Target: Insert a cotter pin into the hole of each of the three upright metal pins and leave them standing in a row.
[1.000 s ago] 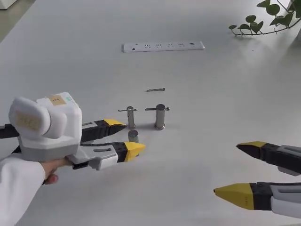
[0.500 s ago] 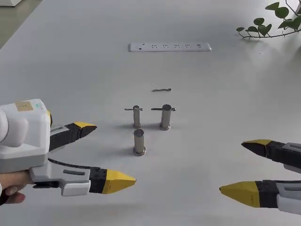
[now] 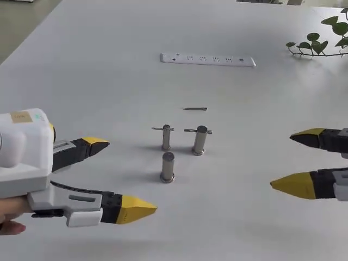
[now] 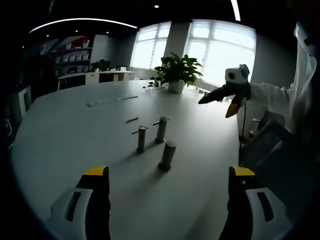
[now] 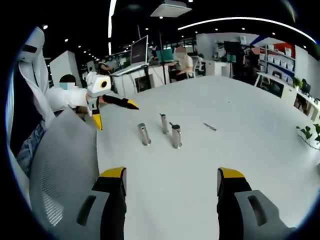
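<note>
Three upright metal pins stand on the white table. The back two, the left pin (image 3: pixel 166 137) and the right pin (image 3: pixel 200 140), each carry a cotter pin through the top. The front pin (image 3: pixel 167 167) has none. A loose cotter pin (image 3: pixel 195 109) lies flat behind them. My left gripper (image 3: pixel 117 175) is open at the lower left, a hand's width from the front pin, with nothing between its yellow tips. My right gripper (image 3: pixel 298 160) is open at the right edge, also holding nothing. From the left gripper view the front pin (image 4: pixel 167 155) stands ahead, between the jaws.
A white power strip (image 3: pixel 207 59) lies at the back of the table. Plant leaves (image 3: pixel 321 43) trail in at the back right. A mesh chair back (image 5: pixel 60 160) stands at the table's edge in the right gripper view.
My left gripper opened, released the front pin and drew back to the lower left. The right gripper shifted a little right. The camera moved too.
</note>
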`<state>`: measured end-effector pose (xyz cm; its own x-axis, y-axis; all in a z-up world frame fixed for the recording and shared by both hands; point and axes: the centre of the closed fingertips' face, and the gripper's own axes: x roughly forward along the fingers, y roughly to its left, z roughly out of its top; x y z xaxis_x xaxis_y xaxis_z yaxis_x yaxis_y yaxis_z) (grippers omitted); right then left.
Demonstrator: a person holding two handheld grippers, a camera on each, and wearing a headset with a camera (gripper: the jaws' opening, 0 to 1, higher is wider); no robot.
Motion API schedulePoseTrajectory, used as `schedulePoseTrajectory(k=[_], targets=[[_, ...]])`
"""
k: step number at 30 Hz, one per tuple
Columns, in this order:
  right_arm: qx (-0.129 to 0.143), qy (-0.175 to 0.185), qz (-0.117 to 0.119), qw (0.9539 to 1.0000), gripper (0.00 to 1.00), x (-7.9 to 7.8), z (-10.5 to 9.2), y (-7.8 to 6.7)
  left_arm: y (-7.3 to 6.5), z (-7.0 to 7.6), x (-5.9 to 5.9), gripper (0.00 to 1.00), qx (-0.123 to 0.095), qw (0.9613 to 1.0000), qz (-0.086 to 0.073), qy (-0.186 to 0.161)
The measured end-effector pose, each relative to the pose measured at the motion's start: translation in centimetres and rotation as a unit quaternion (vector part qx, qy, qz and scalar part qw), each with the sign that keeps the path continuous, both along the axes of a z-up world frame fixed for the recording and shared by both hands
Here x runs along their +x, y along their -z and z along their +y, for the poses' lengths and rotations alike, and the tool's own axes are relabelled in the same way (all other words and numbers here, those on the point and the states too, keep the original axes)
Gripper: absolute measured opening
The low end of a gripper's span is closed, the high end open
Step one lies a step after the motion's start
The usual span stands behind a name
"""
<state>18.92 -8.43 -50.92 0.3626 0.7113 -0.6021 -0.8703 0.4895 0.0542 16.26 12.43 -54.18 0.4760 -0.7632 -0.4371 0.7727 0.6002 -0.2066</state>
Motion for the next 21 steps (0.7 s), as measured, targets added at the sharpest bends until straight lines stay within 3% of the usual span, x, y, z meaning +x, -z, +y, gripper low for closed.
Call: schedulePoseTrajectory(k=[3,6,8,12,15,19,21], targets=[[-0.062,-0.022,-0.012,0.9978,0.72,1.6,-0.7,0.2,-0.2,0.5,-0.1,0.99,-0.008,0.9999,0.002,-0.01],[-0.071,-0.039,-0.011,0.9967,0.7,2.7,-0.4,0.0,-0.4,0.9,-0.3,0.98,-0.018,0.9996,0.006,-0.019],[-0.097,-0.066,-0.024,0.9929,0.7,3.5,-0.2,-0.2,-0.6,1.4,-0.2,0.93,-0.024,0.9991,0.007,-0.034],[-0.106,-0.099,-0.029,0.989,0.7,5.2,1.2,-0.8,-0.9,1.8,-0.2,0.94,-0.032,0.9984,0.007,-0.046],[-0.149,-0.13,-0.039,0.9795,0.7,6.9,1.3,-0.5,-0.9,2.0,-0.2,0.96,-0.032,0.9983,0.005,-0.048],[-0.175,-0.162,-0.037,0.9705,0.69,9.3,1.6,-0.2,-0.9,2.0,-0.5,0.97,-0.036,0.9983,0.009,-0.045],[-0.194,-0.179,-0.037,0.9638,0.68,10.8,1.8,-0.1,-1.0,2.0,-0.6,0.97,-0.039,0.9982,0.009,-0.045]])
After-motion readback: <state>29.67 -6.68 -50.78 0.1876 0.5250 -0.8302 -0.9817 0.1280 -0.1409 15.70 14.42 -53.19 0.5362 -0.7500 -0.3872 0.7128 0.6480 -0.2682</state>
